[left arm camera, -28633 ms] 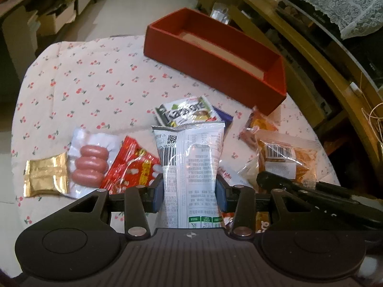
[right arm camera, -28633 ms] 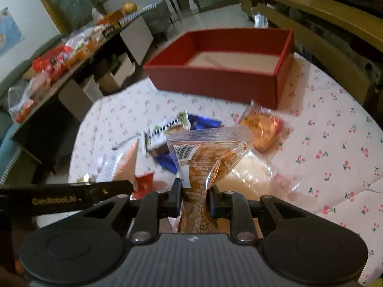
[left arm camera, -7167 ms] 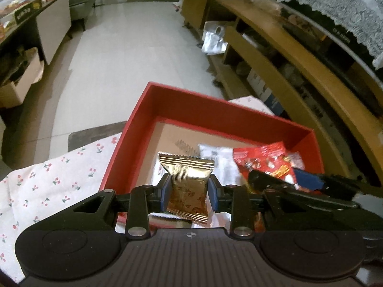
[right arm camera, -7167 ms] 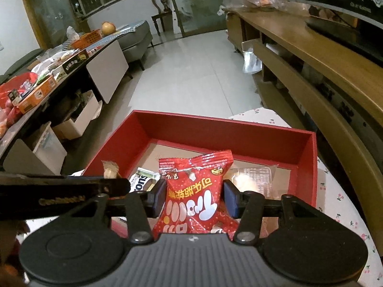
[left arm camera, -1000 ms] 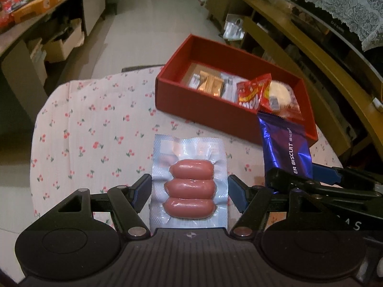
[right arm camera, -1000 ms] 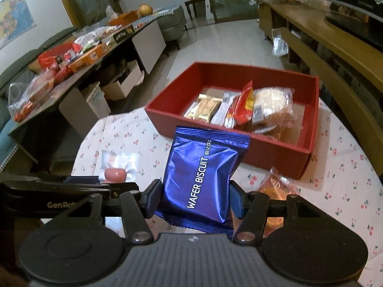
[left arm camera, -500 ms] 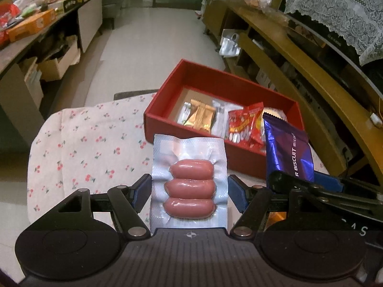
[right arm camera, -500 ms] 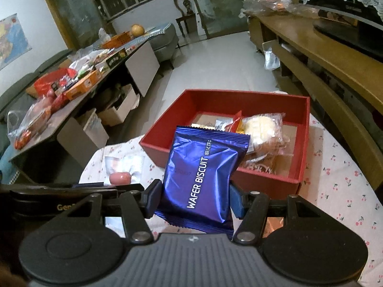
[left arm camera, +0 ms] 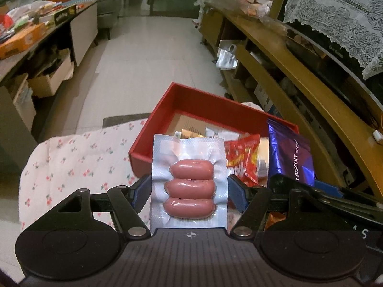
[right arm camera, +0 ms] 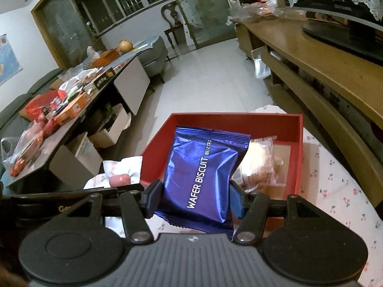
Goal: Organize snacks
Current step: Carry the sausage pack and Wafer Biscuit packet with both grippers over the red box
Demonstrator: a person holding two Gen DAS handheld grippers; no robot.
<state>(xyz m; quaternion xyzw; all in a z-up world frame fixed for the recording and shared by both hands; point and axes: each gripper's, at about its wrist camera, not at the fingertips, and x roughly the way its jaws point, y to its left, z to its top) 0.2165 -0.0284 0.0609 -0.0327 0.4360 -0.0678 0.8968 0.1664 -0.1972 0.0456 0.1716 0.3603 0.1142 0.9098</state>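
My left gripper [left arm camera: 189, 189] is shut on a clear pack of three pink sausages [left arm camera: 189, 186], held in the air just before the near wall of the red box [left arm camera: 165, 110]. In the right wrist view my right gripper [right arm camera: 195, 197] is shut on a blue wafer biscuit pack [right arm camera: 203, 174], raised in front of the same red box [right arm camera: 298, 157]. That blue pack [left arm camera: 292, 157] also shows at the right of the left wrist view. Inside the box lie a red snack bag [left arm camera: 241, 160], a gold packet [left arm camera: 191, 132] and a clear bread bag [right arm camera: 258, 167].
The box stands at the far edge of a table under a cherry-print cloth [left arm camera: 79, 157]. A long wooden shelf unit [left arm camera: 299, 76] runs along the right. A cluttered low table [right arm camera: 79, 95] with cardboard boxes beneath it stands left, with tiled floor [left arm camera: 148, 59] between.
Both grippers have carried their packs forward and a little up toward the red box, which now looks nearer and sits partly behind the held packs.
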